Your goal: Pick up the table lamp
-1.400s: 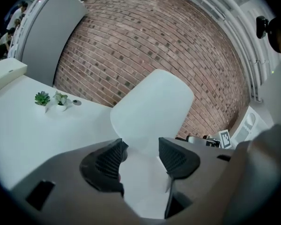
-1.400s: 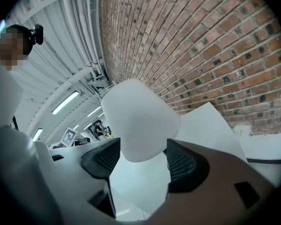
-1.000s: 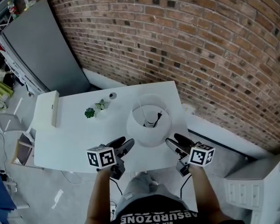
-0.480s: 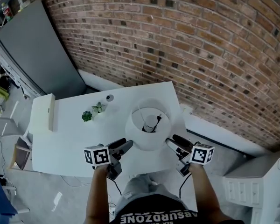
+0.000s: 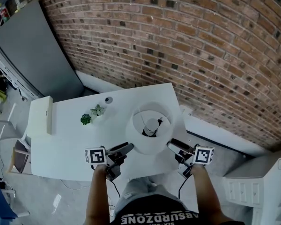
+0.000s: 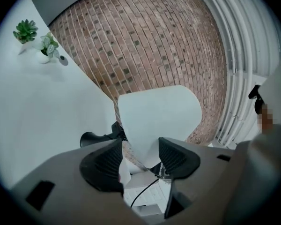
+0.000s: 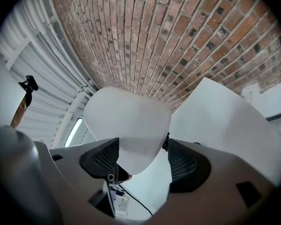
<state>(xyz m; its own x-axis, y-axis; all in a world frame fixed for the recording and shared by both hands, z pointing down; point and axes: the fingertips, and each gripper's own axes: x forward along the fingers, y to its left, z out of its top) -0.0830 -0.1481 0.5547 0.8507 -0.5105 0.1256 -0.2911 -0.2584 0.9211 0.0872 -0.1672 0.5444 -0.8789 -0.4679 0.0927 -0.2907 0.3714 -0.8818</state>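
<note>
In the head view the white drum-shaded table lamp (image 5: 141, 144) is standing near the front edge of the white rectangular surface (image 5: 70, 144). Its shade is hiding the base, so only the bulb is showing through the top opening. In both gripper views the tool bodies are cutting off the shade's lower end. Whether any pad is touching it is not showing.

Compared with a second ago, the surface is appearing smaller in the head view. The shade's near rim is now sitting lower, down between the two tools.

The left tool (image 5: 124, 150) is pointing at the shade's left side and the right tool (image 5: 174, 147) at its right side, both just beside the rim. The jaws of the left tool (image 6: 139, 149) are standing apart, framing the shade (image 6: 159, 118). The right tool (image 7: 141, 149) is likewise gaping around the shade (image 7: 129, 118).
</note>
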